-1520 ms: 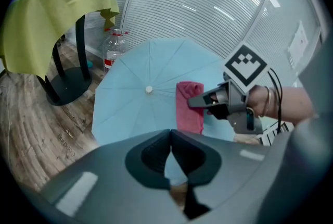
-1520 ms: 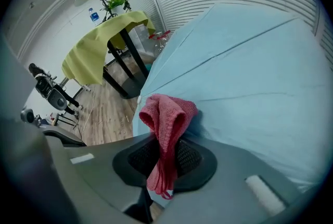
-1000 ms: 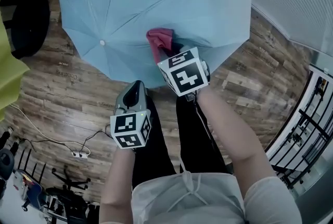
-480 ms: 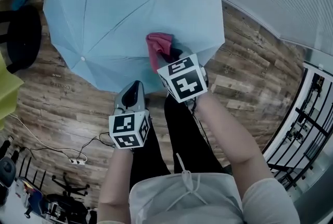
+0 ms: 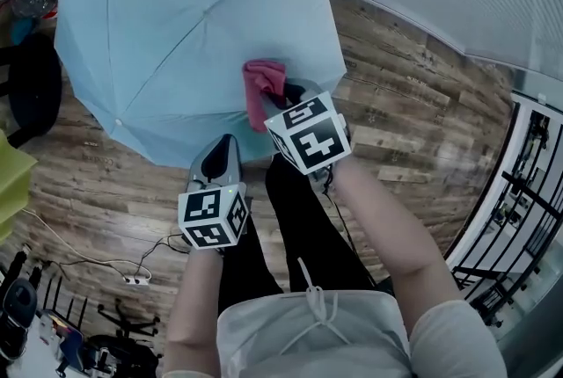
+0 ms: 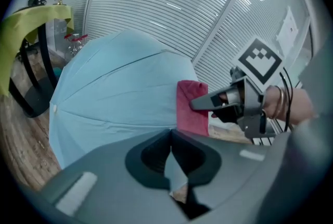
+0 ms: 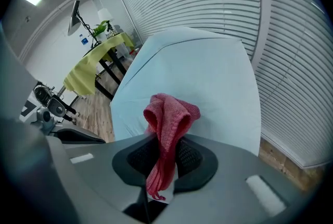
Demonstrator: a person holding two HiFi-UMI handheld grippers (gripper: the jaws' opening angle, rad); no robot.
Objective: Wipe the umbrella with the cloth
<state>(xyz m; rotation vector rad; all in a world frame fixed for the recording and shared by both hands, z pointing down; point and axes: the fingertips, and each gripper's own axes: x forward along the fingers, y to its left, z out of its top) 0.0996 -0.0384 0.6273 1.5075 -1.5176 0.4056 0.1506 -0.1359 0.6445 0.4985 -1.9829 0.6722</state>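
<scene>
moved: umbrella (image 5: 193, 16) slid left | right claw (image 5: 288, 92) clamps cloth (image 5: 261, 90) over it | left claw (image 5: 224, 144) pinches its edge

White short-sleeved top (image 5: 308, 337) with drawstring (image 5: 310, 301), black trousers (image 5: 295, 222); grey left gripper (image 5: 226, 146) and right gripper (image 5: 288, 95) each carry a white cube (image 5: 307, 132) of black square markers; bracelet (image 6: 280, 101) on right wrist
</scene>
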